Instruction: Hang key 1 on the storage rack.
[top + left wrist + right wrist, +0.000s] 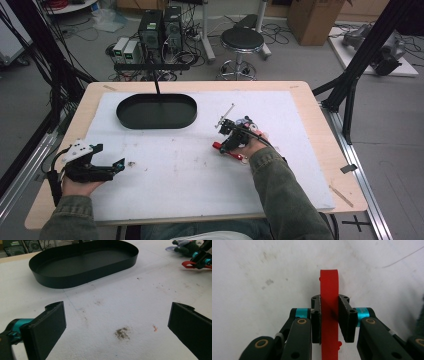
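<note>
My right gripper [228,144] sits right of the table's middle, shut on a flat red strip [218,146] that lies on the white board. In the right gripper view both pads [316,315] press the sides of the red strip [328,282], which stands on edge and pokes out past the gripper [329,301]. Near the table's left front my left gripper [118,165] rests open. Its jaws stand wide apart over bare board in the left gripper view [117,315]. That view also catches the red strip [187,264] far off at the upper right.
A black oval tray [125,117] with nothing in it stands at the back left of the white board [175,175], with its wall [75,281] ahead of my left gripper. A thin black post [157,87] rises behind it. Beyond the table stand a stool [242,39] and computers.
</note>
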Motion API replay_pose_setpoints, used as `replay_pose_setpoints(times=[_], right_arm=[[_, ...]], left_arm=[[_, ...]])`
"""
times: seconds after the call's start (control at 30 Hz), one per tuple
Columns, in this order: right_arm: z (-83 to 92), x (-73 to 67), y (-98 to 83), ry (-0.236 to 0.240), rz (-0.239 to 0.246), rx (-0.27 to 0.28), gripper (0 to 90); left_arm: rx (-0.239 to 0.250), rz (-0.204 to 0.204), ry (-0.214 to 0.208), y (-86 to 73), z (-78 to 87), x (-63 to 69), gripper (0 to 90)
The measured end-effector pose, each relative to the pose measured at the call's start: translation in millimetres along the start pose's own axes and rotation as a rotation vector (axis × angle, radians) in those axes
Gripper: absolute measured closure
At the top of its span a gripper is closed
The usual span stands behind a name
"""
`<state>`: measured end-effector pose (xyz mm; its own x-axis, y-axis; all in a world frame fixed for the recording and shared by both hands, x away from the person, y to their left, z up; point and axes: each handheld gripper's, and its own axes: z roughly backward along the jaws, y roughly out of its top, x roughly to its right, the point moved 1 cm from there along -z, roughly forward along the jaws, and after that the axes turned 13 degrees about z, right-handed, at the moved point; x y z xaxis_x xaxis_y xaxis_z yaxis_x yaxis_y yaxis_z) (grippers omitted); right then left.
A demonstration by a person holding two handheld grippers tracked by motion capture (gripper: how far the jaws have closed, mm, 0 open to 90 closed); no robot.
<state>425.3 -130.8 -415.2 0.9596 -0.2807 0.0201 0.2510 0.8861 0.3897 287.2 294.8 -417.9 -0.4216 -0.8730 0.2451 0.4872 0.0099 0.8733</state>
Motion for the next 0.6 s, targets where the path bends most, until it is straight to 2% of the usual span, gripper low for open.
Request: replay_pose_setpoints(times=[0.13,0.27,0.3,0.6], right_arm=[[13.1,2.4,-1.7,0.009,-0.031,0.067,74.5],[23.2,3.4,-3.7,0.002,-0.036,0.115,74.5],[26.9,3.4,-3.6,0.009,-0.052,0.139,74.5],[39.2,2.4,6.2,0.014,-0.046,0.21,74.5]], left_arm=[[-0.006,-0.001,-0.002,-0.3,-0.8,0.9,2.0],[-0.009,-0.001,-0.004,-0.2,-1.2,0.8,2.0],[-0.01,-0.003,-0.006,-0.2,-1.3,0.7,2.0],[-0.013,-0.004,-0.005,-0.2,-1.6,0.7,2.0]])
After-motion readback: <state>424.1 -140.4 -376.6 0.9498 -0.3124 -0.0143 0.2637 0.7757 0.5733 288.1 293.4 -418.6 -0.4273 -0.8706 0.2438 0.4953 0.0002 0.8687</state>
